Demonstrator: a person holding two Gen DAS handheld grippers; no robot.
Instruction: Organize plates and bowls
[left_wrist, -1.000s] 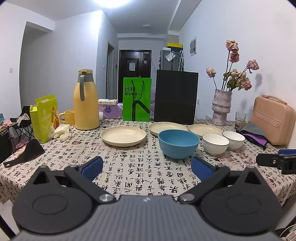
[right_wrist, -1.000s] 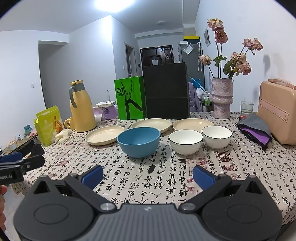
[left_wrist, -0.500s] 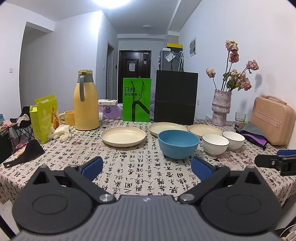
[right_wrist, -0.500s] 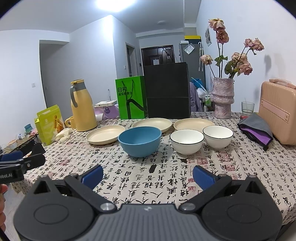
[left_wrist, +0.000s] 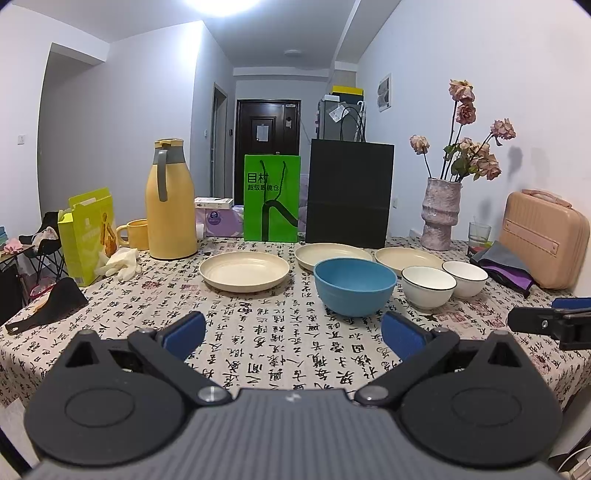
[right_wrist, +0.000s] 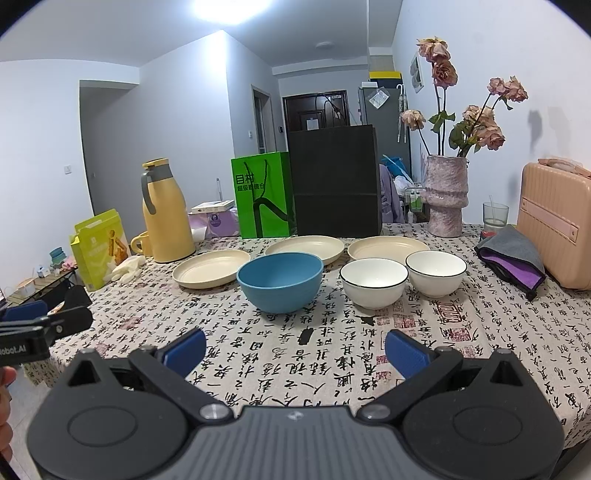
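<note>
I am holding my left gripper (left_wrist: 293, 332) and right gripper (right_wrist: 295, 345) wide apart, empty, aiming low at the blue bowl (right_wrist: 280, 280) rim in the middle.

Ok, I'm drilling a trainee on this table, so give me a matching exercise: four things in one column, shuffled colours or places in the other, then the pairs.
Things:
1. large bowl
2. thermos jug
3. paper bag with printed characters
4. folded cloth

Descriptions:
a. green, standing at the back
b. grey and purple, beside the pink case
c. blue, in front of the cream plates
d. yellow, next to a yellow mug

Pairs: 1-c, 2-d, 3-a, 4-b
</note>
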